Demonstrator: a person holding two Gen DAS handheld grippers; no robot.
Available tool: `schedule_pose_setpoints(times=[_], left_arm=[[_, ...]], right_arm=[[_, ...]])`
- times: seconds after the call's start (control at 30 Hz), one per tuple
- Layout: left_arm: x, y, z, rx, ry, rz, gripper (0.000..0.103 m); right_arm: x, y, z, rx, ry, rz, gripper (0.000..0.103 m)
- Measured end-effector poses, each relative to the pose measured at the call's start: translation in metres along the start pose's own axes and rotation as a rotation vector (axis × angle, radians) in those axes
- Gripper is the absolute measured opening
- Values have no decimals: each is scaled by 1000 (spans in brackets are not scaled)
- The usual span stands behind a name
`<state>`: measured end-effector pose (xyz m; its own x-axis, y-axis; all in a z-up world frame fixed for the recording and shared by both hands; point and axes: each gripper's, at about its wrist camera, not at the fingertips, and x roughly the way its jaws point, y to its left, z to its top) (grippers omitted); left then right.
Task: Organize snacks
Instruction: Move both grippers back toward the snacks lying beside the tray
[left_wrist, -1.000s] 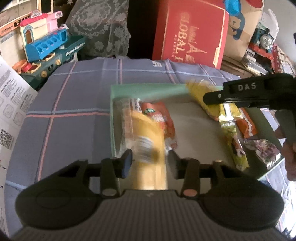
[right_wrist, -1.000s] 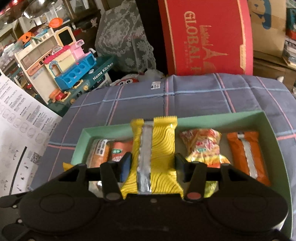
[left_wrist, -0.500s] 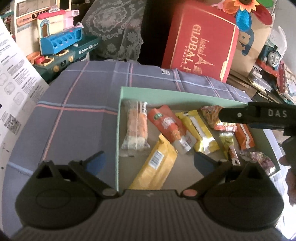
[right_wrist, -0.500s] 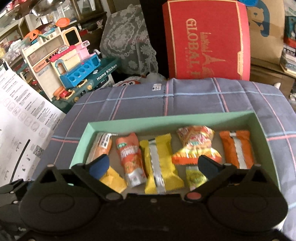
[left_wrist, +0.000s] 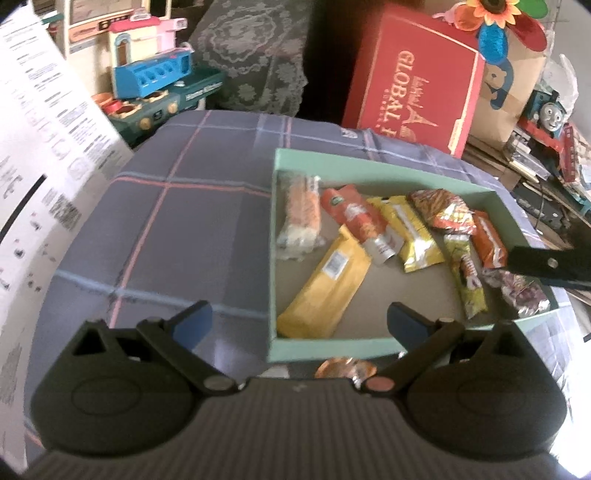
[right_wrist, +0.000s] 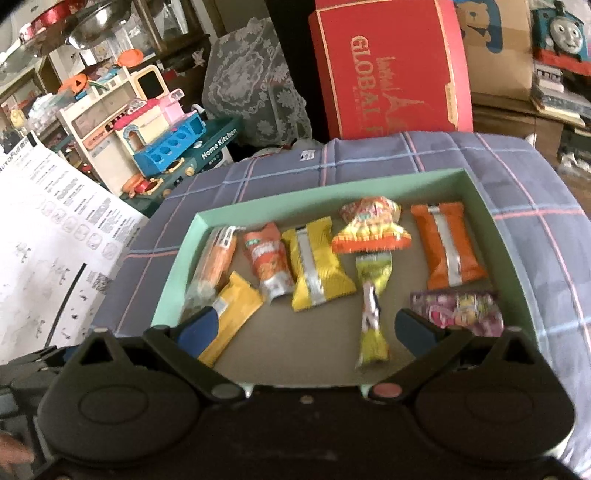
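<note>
My left gripper (left_wrist: 299, 319) and right gripper (right_wrist: 304, 326) have both just been opening and now stand spread wide, holding nothing. The snacks (right_wrist: 314, 258) lie ahead of my right gripper in the green box (right_wrist: 325, 192) on the checked tabletop (left_wrist: 184, 229).

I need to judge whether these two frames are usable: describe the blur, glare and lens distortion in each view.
Left wrist view: soft all over, the paper sheet at left smeared; fisheye bends the green tray and plaid cloth; bright washed-out corner at upper right. Right wrist view: somewhat sharper, snacks readable though slightly smeared; foil seams glint; edges curve and corners go dark.
</note>
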<state>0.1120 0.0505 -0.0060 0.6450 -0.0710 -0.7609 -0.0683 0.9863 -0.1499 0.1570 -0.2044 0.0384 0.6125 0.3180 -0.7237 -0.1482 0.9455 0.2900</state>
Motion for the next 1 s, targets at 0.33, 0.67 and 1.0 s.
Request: schedule_pose_setpoints(times=[0.33,0.67,1.0], left_arm=[[1,19,-37,-28,79,60,103],[14,-1,-58,23,103,58,103],[36,-6,-69,66,117,13,91]], right_arm=[[-9,-10,-39,50,37,20,103],[-1,-11,-65,79,92,17,103],[8,-4,-69,61,132,39,103]])
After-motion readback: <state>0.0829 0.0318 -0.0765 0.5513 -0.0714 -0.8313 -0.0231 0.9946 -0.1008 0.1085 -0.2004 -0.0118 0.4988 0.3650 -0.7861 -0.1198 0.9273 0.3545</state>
